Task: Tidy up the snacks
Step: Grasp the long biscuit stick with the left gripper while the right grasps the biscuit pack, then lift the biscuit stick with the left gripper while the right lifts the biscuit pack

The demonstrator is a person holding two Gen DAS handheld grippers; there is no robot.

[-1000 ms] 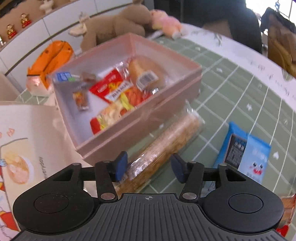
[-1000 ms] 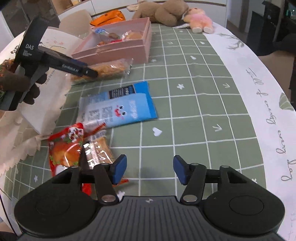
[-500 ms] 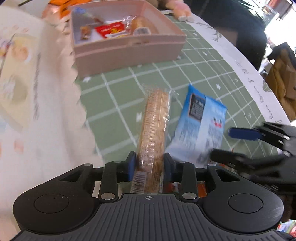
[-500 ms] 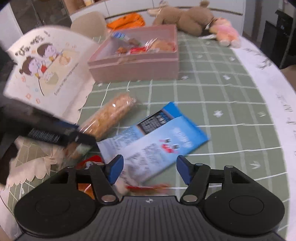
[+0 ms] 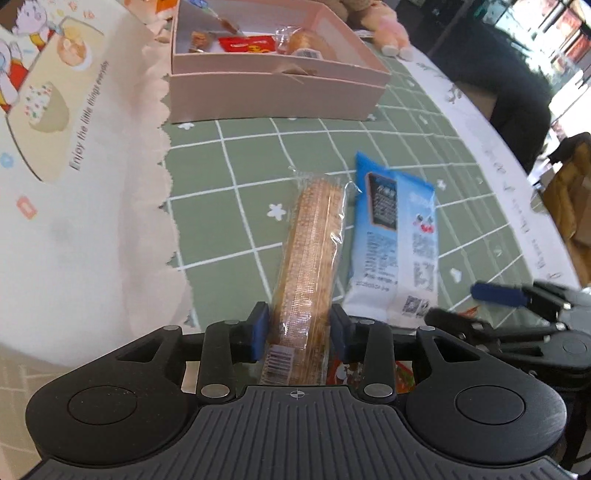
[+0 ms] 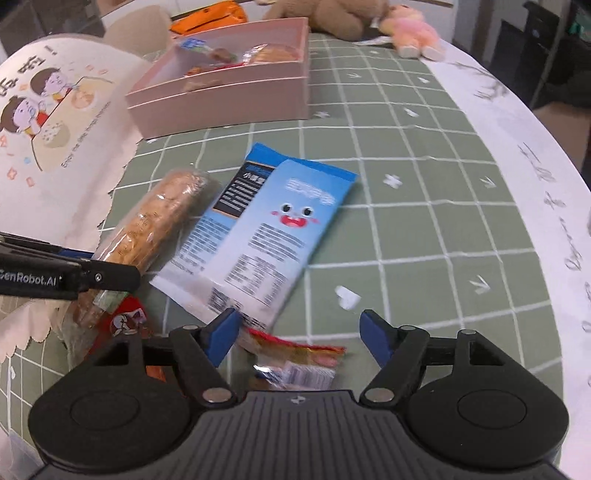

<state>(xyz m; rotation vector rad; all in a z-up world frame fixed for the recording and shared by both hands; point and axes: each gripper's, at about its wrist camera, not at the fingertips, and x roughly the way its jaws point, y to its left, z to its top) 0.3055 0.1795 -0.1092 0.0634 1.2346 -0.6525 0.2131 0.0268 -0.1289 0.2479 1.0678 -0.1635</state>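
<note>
The long roll of golden-brown crackers in clear plastic wrap (image 5: 312,254) lies on the green tablecloth with the white grid (image 5: 229,158), its barcode end toward me, and my left gripper (image 5: 299,334) has it between its blue pads. The jaws have just eased a little wider; the pads sit right at the wrapper's sides, but I cannot tell whether they press it, so I call it straddled rather than clenched. Touching the roll's right side lies the flat blue-and-white snack packet with a cartoon face (image 6: 266,225), its far corner pointing toward the pink rectangular cardboard box (image 5: 273,92). That box stands farther up the cloth, well apart from the roll, and already holds several wrapped snacks, among them a red packet (image 5: 245,45) and a wrapped bun (image 5: 306,42).

My right gripper (image 6: 299,334) hangs over the near end of the blue packet with its jaws spread wide, just now opening further, gripping nothing. Beneath it lies a small red-and-orange wrapper with a white label (image 6: 299,363), and to its left a red packet with a cartoon figure (image 6: 123,319), partly under the roll's end. The cream cartoon-printed cloth with a scalloped edge (image 5: 74,192) covers the table's left side. Two plush toys, brown (image 6: 332,16) and pink (image 6: 410,31), lie beyond the box.
</note>
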